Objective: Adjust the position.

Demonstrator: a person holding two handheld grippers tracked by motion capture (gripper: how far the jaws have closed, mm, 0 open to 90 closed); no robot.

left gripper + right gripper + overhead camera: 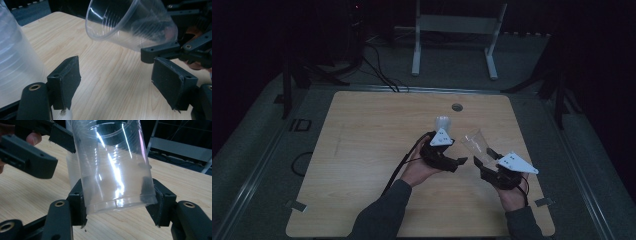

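risk, crush: right gripper [116, 202] is clamped near the base of a thin clear cup [112, 167]; more squeeze likely buckles the wall.
risk, slip: cup is tilted, rim pointing away from the jaws; slick plastic could rotate out.
risk, collision: left gripper [116, 80] sits just beside the cup rim [110, 22]; a nudge could knock it.
left jaws: apart, nothing between the pads.
second cup [15, 57]: outside the left jaws, just beside one pad, standing on the table [110, 75].
held cup vs left jaws: above and ahead, not touching.
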